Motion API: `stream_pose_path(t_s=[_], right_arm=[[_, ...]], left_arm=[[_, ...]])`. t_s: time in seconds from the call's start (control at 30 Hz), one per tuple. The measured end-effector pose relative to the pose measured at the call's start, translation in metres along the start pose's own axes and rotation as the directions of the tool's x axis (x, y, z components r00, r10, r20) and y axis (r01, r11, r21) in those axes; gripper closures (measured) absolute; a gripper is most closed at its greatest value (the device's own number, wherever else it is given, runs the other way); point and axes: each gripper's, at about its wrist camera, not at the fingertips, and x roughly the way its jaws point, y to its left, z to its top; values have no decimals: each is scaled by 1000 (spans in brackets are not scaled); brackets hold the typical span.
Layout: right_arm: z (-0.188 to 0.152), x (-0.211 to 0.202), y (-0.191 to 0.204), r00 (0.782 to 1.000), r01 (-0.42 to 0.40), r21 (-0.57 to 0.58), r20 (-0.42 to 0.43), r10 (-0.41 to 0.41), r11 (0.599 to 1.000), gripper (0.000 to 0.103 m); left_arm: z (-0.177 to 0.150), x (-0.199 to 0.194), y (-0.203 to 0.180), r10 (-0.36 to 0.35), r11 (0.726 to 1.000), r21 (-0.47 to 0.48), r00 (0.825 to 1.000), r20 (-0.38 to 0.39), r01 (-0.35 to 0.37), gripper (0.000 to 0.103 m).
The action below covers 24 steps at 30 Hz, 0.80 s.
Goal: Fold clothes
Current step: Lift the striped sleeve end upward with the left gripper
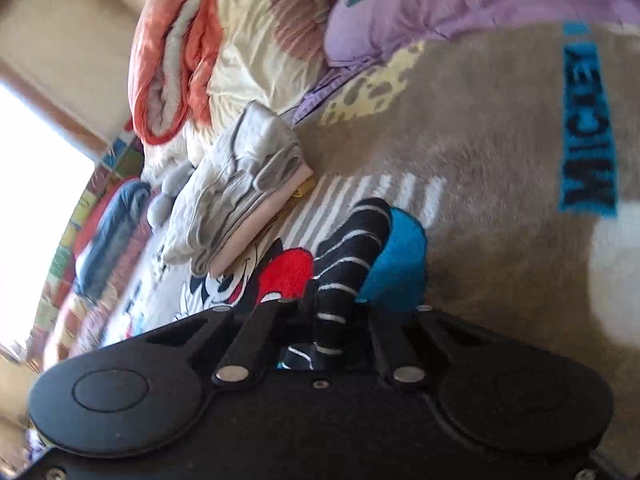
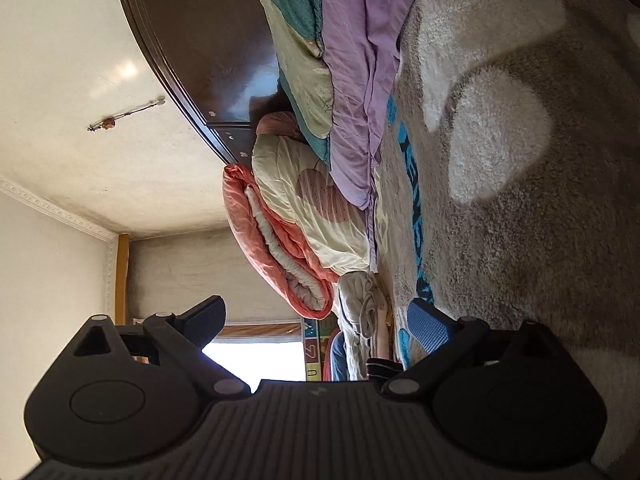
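Two grippers: left gripper clamped on striped garment (black, white); right gripper apart.

My bedroom, bright with daylight.
A glaring window sits beneath my cream walls and ceiling; a dark wooden headboard backs the bed.

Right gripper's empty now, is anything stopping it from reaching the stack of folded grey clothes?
Probably not. The right gripper is open and holds nothing, and the stack of folded grey clothes lies straight ahead on the blanket with nothing between. The left gripper, shut on the black striped garment, seems off to the side.
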Motion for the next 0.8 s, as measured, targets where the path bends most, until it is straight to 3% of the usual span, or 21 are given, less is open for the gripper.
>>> stream_pose_path(t_s=[0.07, 0.17, 0.23, 0.33, 0.4, 0.53, 0.6, 0.7, 0.8], right_arm=[[-3, 0, 5, 999, -7, -31, -35, 6, 999, 5], [-19, 10, 18, 984, -52, -110, -176, 32, 993, 4], [-40, 24, 31, 942, -85, -192, -335, 16, 978, 2], [-91, 40, 48, 845, -142, -349, -530, -70, 926, 2], [-130, 43, 58, 788, -189, -474, -595, -155, 860, 3], [-203, 42, 65, 701, -272, -652, -638, -318, 708, 17], [-234, 38, 61, 675, -287, -736, -610, -415, 614, 24], [-267, 32, 48, 634, -299, -790, -584, -507, 536, 24], [-296, 22, 41, 627, -338, -842, -534, -567, 420, 25]], left_arm=[[0, -14, 35, -79, 988, -133, 997, 26, 82, 101], [0, -36, 87, -189, 924, -322, 978, 84, 206, 101], [-4, -51, 119, -229, 873, -412, 965, 127, 262, 101], [-17, -70, 151, -201, 847, -470, 968, 148, 248, 101], [-26, -81, 166, -175, 835, -500, 972, 154, 230, 101], [-52, -105, 198, -119, 804, -563, 979, 166, 193, 101], [-65, -116, 214, -90, 789, -589, 982, 169, 174, 101], [-83, -131, 238, -56, 770, -620, 984, 171, 152, 101], [-104, -144, 261, -27, 750, -649, 986, 167, 130, 101]])
